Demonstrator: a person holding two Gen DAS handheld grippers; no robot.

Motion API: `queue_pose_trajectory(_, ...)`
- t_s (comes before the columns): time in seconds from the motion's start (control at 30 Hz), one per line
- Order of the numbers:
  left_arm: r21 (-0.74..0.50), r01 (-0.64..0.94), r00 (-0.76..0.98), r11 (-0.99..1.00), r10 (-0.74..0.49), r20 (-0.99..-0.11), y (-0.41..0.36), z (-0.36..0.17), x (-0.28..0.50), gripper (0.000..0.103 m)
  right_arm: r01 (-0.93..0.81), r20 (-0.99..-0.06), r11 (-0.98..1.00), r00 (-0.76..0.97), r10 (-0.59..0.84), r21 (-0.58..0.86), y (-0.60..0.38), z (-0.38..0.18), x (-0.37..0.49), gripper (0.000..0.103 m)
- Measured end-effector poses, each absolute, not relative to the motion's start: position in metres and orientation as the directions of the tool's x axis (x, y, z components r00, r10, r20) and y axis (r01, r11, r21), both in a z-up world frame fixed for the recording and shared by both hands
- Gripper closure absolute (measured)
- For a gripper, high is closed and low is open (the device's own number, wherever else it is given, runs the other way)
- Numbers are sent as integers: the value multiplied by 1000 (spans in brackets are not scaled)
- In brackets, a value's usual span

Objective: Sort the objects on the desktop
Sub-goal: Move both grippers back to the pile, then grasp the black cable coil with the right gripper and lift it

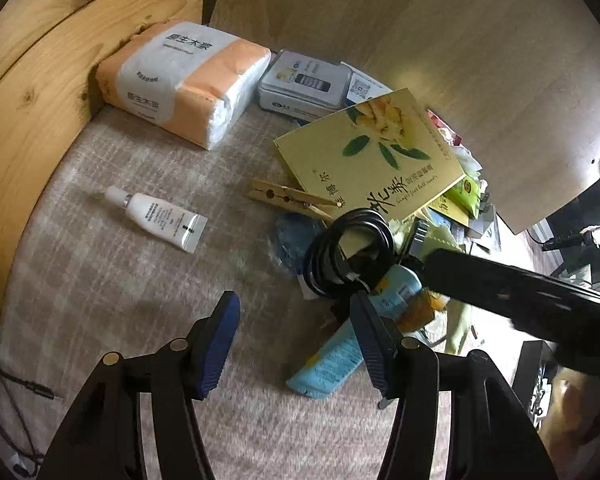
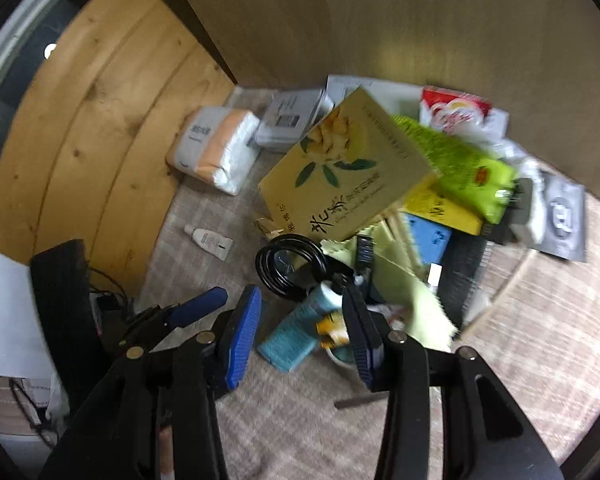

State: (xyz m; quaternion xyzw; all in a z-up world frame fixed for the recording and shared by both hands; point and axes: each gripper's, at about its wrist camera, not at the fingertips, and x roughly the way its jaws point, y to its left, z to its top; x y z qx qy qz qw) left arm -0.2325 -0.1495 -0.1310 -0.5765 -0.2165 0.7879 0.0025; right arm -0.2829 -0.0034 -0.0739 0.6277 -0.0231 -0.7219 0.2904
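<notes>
A pile of desktop objects lies on a beige cloth. A yellow flat box [image 1: 374, 160] [image 2: 340, 168] leans on the pile. Below it are a coiled black cable [image 1: 346, 254] [image 2: 290, 266], a wooden clothespin [image 1: 292, 198] and a light-blue tube [image 1: 342, 350] [image 2: 296, 332]. A white tube [image 1: 158, 218] [image 2: 210, 238] lies alone to the left. My left gripper [image 1: 296, 344] is open and empty above the cloth, its right finger over the blue tube. My right gripper [image 2: 300, 336] is open and empty, its jaws on either side of the blue tube.
A tissue pack [image 1: 180, 80] [image 2: 216, 148] and a grey tin [image 1: 304, 84] [image 2: 292, 118] stand at the back by the wooden wall [image 1: 32, 92]. Green and yellow packets [image 2: 460, 168], a blue box [image 2: 428, 238] and a yellow-green cloth [image 2: 412, 288] crowd the right side.
</notes>
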Motion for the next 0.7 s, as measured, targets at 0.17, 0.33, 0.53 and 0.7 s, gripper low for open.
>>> queue_pose_trajectory(0.17, -343, 244, -331, -907, 255, -909, -150, -139, -241, 49, 356, -892, -832, 9, -451, 425, -13, -96, -296, 73)
queue_pose_trajectory(0.33, -351, 247, -329, -903, 263, -907, -149, -147, -244, 51, 356, -901, -837, 34, -433, 416, -21, -108, -299, 74)
queue_pose_trajectory(0.53, -360, 226, -325, -905, 278, -904, -140, -151, -245, 61, 372, -916, -846, 31, -400, 382, -26, -108, -298, 74)
queue_pose_trajectory(0.7, -359, 208, -328, -910, 281, -902, -132, -153, -244, 71, 339, -921, -860, 53, -386, 380, -18, -122, -298, 74)
